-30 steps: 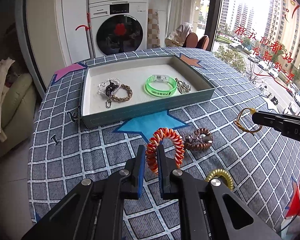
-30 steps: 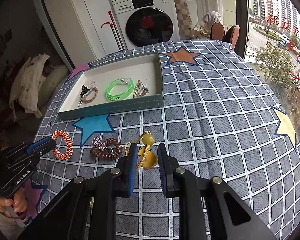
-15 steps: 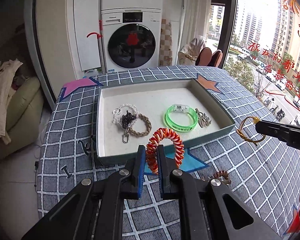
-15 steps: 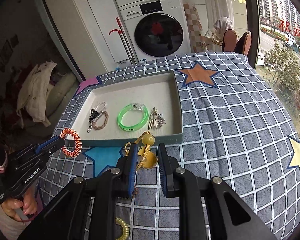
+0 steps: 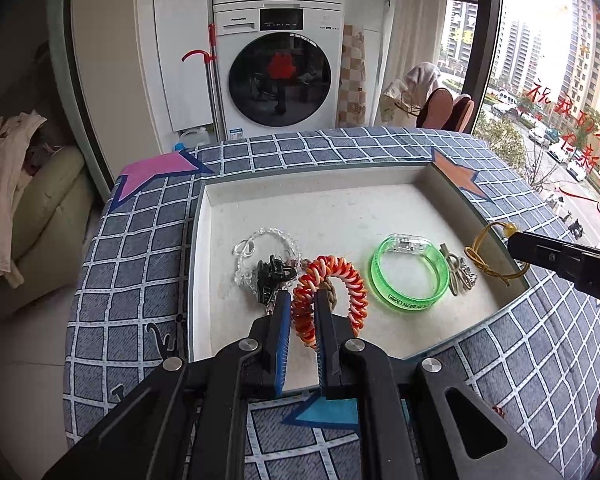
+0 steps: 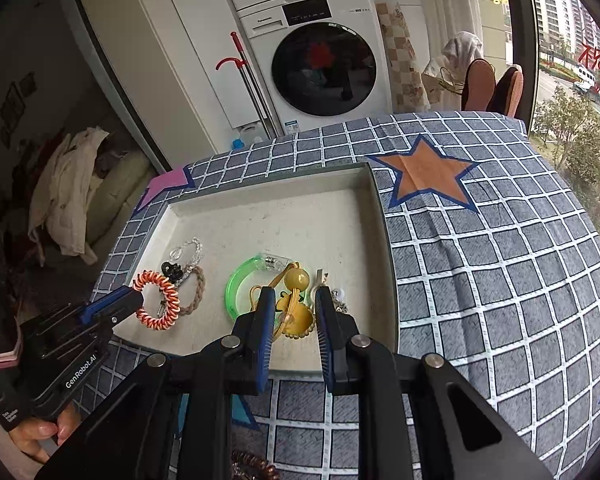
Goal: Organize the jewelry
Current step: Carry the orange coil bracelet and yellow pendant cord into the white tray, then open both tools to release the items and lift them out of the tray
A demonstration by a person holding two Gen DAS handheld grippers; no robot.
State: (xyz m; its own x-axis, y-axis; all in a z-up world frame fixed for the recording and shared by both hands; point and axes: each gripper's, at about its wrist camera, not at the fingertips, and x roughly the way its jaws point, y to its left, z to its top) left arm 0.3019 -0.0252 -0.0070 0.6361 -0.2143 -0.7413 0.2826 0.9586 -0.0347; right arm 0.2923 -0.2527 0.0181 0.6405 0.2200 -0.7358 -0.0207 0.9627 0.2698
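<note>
Hovering over the shallow grey-rimmed tray with a white floor [image 5: 436, 184], both grippers carry jewelry ready to drop. The left gripper [image 5: 303, 304] is clenched on an orange-and-white spiral coil bracelet [image 5: 332, 294], held above the tray's near-left part, directly over a braided tan rope bracelet [image 6: 196, 292] and a black clip tangled with a clear bead chain [image 5: 266, 258]. The right gripper [image 6: 290, 312] grasps a yellow cord bracelet with a round yellow bead and scalloped pendant [image 6: 296, 300]; its jaws stand fairly apart, pinching only the thin cord, while the pendant hangs above the translucent green plastic bangle [image 5: 408, 276] and beside a small silver clasp piece [image 5: 458, 272]. My guess is that release is the step in hand. 2 risks stand out. Letting the coil go here would likely land it on the rope bracelet and clip, where its loops could snag them into 1 knot. The yellow cord, held so lightly, could slip early and fall onto the bangle or hook over the tray's right wall. On the checked grey tablecloth with coloured stars [image 6: 500, 260], a brown coil band [image 6: 256, 468] lies outside the tray.
</note>
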